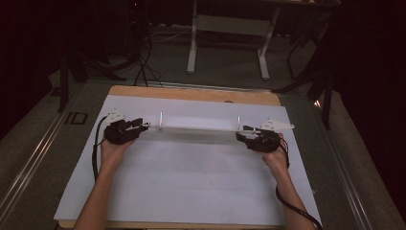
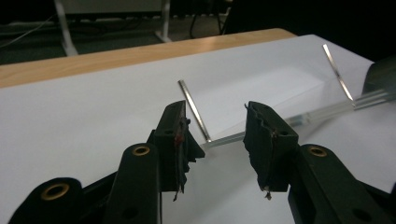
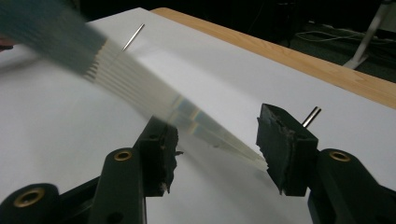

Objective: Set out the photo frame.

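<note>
You hold the left gripper [image 1: 141,125] at the left end of a long, clear, flat plastic strip [image 1: 198,128] and the right gripper [image 1: 245,132] at its right end, both over the white sheet [image 1: 191,177] that covers the light wooden table [image 1: 191,94]. The strip runs left to right across the far half of the sheet, with two thin metal pins [image 1: 160,119] standing up from it, one near each end. In the left gripper view your jaws are spread, with the strip's end [image 2: 224,138] and one tilted pin [image 2: 194,109] lying in the gap; neither pad visibly touches the strip. In the right gripper view your jaws are likewise spread; the strip [image 3: 140,88] passes diagonally between them, and its near end lies close against the right-hand pad, though contact cannot be confirmed. A pin [image 3: 310,116] shows just behind that pad. Whether the strip rests on the sheet or is raised cannot be told.
</note>
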`<action>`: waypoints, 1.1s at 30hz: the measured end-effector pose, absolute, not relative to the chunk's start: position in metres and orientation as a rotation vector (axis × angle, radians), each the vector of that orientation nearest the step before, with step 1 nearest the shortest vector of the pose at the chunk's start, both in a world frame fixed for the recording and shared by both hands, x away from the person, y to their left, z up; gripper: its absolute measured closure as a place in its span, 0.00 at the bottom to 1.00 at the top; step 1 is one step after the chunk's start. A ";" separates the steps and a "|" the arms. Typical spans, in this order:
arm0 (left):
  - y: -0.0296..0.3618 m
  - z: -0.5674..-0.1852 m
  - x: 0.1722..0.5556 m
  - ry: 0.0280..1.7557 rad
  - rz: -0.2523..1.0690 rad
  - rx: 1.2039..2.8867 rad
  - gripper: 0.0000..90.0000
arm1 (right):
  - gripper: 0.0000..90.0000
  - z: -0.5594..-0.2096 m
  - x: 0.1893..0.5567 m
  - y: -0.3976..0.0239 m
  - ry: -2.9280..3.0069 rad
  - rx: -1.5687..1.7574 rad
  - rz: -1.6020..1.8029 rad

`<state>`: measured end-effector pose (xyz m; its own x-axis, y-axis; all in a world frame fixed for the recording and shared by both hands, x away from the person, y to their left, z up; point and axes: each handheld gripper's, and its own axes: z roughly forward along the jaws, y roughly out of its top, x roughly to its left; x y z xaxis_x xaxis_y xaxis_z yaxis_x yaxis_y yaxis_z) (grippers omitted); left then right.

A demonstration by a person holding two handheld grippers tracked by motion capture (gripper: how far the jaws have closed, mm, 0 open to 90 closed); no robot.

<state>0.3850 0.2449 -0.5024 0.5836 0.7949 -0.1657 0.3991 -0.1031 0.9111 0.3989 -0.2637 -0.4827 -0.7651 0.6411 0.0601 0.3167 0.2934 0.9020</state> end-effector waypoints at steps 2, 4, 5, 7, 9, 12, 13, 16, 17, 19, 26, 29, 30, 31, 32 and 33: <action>0.245 -0.502 0.385 0.992 0.452 1.719 0.66 | 0.53 -0.482 0.400 -0.264 2.251 0.872 1.463; 0.246 -0.502 0.383 0.986 0.452 1.720 0.66 | 0.53 -0.481 0.402 -0.263 2.241 0.886 1.468; 0.246 -0.502 0.383 0.982 0.456 1.725 0.66 | 0.53 -0.481 0.402 -0.263 2.238 0.890 1.471; 0.245 -0.502 0.382 0.972 0.453 1.733 0.65 | 0.53 -0.480 0.404 -0.263 2.237 0.898 1.469; 0.245 -0.503 0.382 0.964 0.446 1.733 0.65 | 0.53 -0.479 0.405 -0.263 2.234 0.904 1.472; 0.243 -0.503 0.381 0.954 0.447 1.733 0.64 | 0.54 -0.477 0.408 -0.262 2.229 0.914 1.471; 0.243 -0.503 0.381 0.949 0.445 1.735 0.64 | 0.54 -0.477 0.408 -0.262 2.225 0.916 1.472; 0.238 -0.501 0.381 0.923 0.457 1.741 0.63 | 0.54 -0.476 0.410 -0.262 2.220 0.924 1.475; 0.236 -0.500 0.382 0.913 0.458 1.739 0.62 | 0.54 -0.476 0.411 -0.262 2.217 0.926 1.476; 0.233 -0.498 0.383 0.893 0.452 1.741 0.61 | 0.54 -0.476 0.411 -0.261 2.211 0.931 1.479; 0.224 -0.492 0.388 0.850 0.457 1.725 0.61 | 0.54 -0.475 0.413 -0.261 2.200 0.935 1.483; 0.219 -0.490 0.389 0.834 0.472 1.733 0.58 | 0.54 -0.475 0.413 -0.261 2.194 0.935 1.480; 0.217 -0.489 0.389 0.831 0.473 1.737 0.58 | 0.54 -0.475 0.413 -0.261 2.193 0.934 1.480; 0.216 -0.488 0.390 0.830 0.475 1.743 0.58 | 0.54 -0.475 0.413 -0.261 2.192 0.934 1.479; 0.214 -0.487 0.390 0.828 0.478 1.744 0.57 | 0.54 -0.475 0.414 -0.260 2.189 0.933 1.478; 0.213 -0.486 0.391 0.825 0.480 1.743 0.57 | 0.54 -0.475 0.414 -0.260 2.186 0.933 1.477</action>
<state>0.3910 0.2132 -0.4864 0.6761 0.7322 -0.0822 0.2902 -0.1622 0.9431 0.4138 -0.2603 -0.4750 -0.7259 0.6832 0.0792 0.3284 0.2431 0.9127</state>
